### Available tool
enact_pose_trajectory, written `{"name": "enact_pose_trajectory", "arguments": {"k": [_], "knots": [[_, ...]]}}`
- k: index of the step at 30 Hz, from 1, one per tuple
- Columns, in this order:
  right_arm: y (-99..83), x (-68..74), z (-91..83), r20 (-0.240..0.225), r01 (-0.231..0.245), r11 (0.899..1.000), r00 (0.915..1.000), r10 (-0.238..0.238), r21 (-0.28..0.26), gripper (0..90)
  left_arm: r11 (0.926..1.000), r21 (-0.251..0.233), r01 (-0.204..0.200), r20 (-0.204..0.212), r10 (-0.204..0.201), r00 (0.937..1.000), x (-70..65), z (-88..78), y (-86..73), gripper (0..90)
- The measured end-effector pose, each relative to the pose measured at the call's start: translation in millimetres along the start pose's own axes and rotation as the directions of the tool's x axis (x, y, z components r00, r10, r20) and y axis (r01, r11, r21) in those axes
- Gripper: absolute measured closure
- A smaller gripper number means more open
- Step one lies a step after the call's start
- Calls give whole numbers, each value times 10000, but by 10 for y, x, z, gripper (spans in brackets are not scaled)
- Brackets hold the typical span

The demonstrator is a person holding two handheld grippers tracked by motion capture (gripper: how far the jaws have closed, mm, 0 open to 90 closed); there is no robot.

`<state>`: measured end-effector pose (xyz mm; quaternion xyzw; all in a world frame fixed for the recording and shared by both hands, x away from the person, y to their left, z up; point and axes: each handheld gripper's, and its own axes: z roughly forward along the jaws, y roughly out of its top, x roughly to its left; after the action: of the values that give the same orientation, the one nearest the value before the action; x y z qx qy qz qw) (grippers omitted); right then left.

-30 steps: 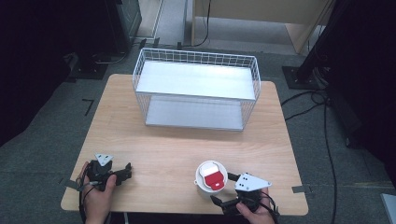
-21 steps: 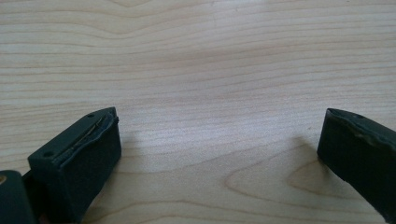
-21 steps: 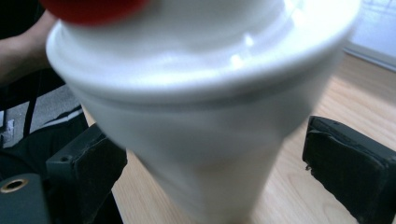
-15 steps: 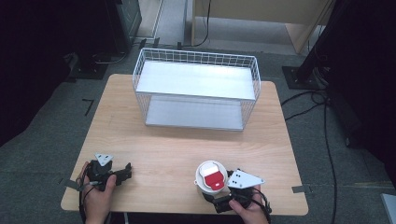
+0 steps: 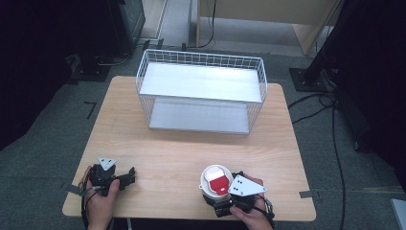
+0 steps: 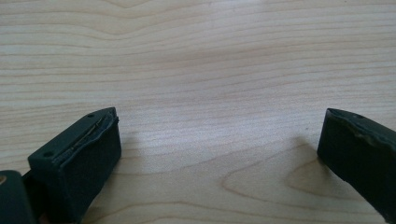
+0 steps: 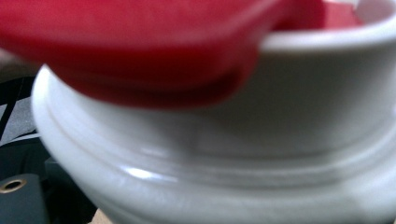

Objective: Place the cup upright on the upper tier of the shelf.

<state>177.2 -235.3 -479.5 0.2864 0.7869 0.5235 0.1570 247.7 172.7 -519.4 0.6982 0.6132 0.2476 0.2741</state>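
Observation:
A white bowl (image 5: 207,188) stands near the table's front edge with a red piece (image 5: 219,182) lying in it. My right gripper (image 5: 217,201) is low on the table, right up against the bowl's near side, under its grey plate. In the right gripper view the bowl's white wall (image 7: 280,116) and the red piece (image 7: 140,46) loom very close and blurred; one black jaw shows far out at the lower left, spread wide. My left gripper (image 5: 129,176) rests at the front left, open, with bare wood between its jaws (image 6: 219,140).
A white wire basket (image 5: 201,56) with a pale floor stands at the back middle of the wooden table (image 5: 191,148). Bare wood lies between the basket and both hands. Dark stands and cables sit on the floor around the table.
My right gripper has slid left and forward until it is against the bowl. The bowl has barely shifted. The left hand has stayed where it was.

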Motion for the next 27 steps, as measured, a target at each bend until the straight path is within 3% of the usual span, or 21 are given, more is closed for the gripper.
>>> {"name": "enact_pose_trajectory", "arguments": {"k": [12,19,27], "knots": [[21,-2,-15,346,-132,9999,9993,133,-32,75,10000,-7,-37,24,37,10000,-2,1,1,0],[43,-55,-46,338,-515,9981,9980,526,-342,78,10000,8,-60,31,60,10000,-2,0,2,0],[117,-86,-87,346,-588,9956,9975,614,-724,79,10000,-1,-59,36,59,10000,-3,0,2,0]]}}
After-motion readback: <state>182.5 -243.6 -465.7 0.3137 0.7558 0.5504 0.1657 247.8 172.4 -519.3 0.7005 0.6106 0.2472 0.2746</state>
